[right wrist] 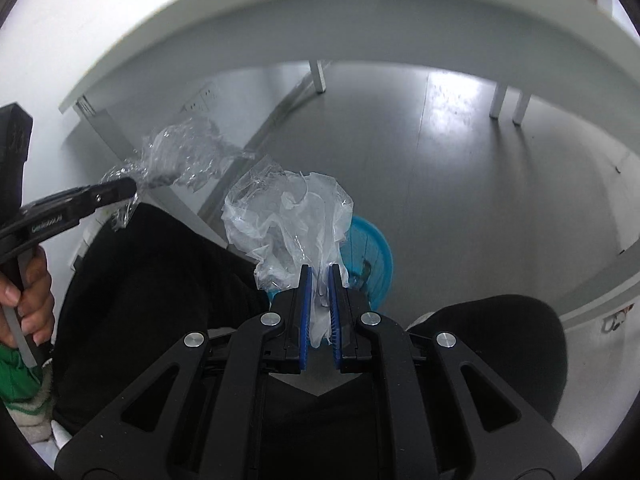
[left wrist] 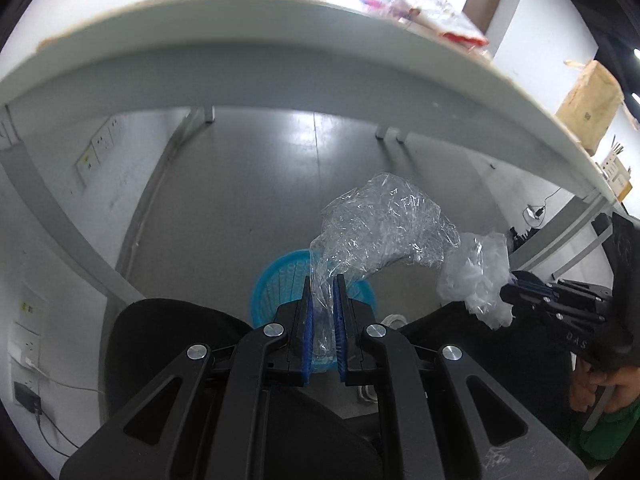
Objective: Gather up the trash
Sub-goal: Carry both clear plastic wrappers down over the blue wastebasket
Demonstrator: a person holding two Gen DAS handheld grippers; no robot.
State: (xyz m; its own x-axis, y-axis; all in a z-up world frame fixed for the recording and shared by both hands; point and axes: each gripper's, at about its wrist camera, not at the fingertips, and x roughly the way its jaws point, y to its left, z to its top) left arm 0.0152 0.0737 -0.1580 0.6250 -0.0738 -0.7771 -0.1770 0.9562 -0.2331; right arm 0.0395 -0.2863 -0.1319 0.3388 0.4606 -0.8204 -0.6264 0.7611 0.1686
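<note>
Above the blue basket (left wrist: 280, 276) I see my left gripper (left wrist: 323, 280) pinching clear film (left wrist: 384, 224), right gripper (right wrist: 319, 272) pinching crumpled plastic (right wrist: 288, 216); right gripper's side reads "DAS"

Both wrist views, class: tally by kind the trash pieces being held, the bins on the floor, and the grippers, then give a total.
Crumpled clear plastic pieces: 2 (left piece, right piece)
Blue bin: 1
Grippers: 2 (left gripper, right gripper)
Total: 5
</note>
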